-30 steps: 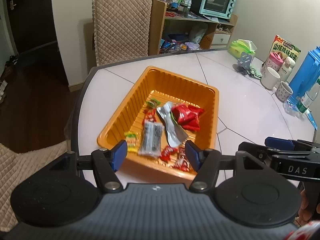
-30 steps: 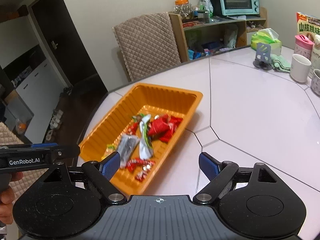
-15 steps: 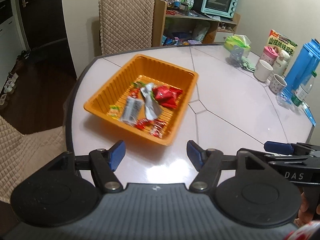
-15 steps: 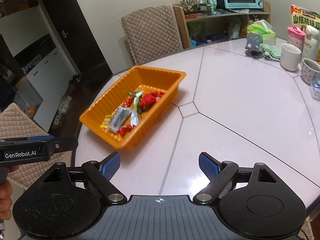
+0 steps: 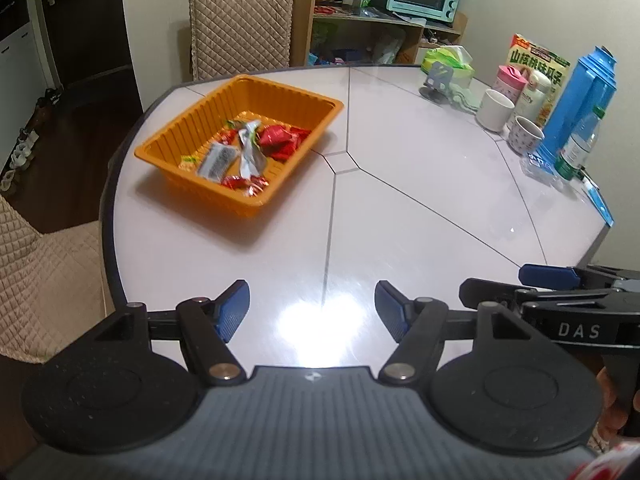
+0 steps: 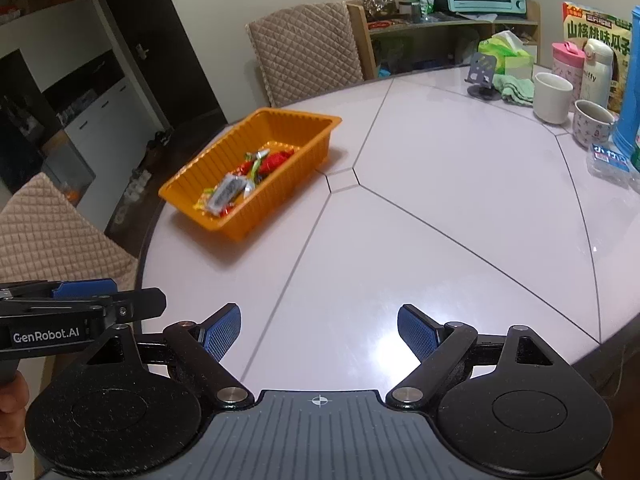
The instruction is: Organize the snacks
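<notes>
one orange tray point(image 5: 192, 128), two mugs point(image 5: 495, 110), two chairs point(image 5: 240, 24)

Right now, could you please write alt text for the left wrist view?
An orange tray of wrapped snacks sits on a white table, beyond the empty, open left gripper. Cups and a blue jug stand at right.

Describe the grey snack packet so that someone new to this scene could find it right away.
On the pale table, look to the orange tray near its left edge, in front of the quilted chair. Among the snacks in the tray lies the grey packet, flat and rectangular, at the near end; most of its neighbours are red wrappers.
</notes>
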A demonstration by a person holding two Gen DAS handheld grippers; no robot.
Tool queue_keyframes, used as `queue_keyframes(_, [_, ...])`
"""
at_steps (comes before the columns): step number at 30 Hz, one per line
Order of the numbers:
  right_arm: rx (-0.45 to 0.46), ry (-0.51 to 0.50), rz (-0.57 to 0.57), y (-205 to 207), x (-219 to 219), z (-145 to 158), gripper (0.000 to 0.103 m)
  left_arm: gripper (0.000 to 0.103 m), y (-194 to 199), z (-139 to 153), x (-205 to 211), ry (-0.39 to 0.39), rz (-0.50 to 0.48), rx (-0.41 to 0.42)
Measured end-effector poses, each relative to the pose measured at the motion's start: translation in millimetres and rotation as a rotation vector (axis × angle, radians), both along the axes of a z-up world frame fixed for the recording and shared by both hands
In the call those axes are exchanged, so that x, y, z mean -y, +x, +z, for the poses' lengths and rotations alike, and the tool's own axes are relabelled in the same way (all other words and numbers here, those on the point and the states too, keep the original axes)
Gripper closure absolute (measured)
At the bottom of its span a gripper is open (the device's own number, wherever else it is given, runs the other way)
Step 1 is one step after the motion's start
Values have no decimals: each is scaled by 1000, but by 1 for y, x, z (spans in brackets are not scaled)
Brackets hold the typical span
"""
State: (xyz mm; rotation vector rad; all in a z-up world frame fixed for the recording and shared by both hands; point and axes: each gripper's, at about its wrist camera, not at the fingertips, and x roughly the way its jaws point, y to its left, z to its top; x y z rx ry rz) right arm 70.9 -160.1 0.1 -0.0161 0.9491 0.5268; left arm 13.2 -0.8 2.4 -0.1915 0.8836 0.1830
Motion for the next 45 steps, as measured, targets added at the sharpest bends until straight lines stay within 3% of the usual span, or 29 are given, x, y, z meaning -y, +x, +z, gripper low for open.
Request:
queue_keyframes(17, [1, -3, 29, -21, 37, 2, 18, 35, -26, -4, 44, 4, 4, -4])
queue_keyframes(45, [-3, 5, 20, -14, 52, 0, 18, 35, -14, -5, 56, 14, 1, -5])
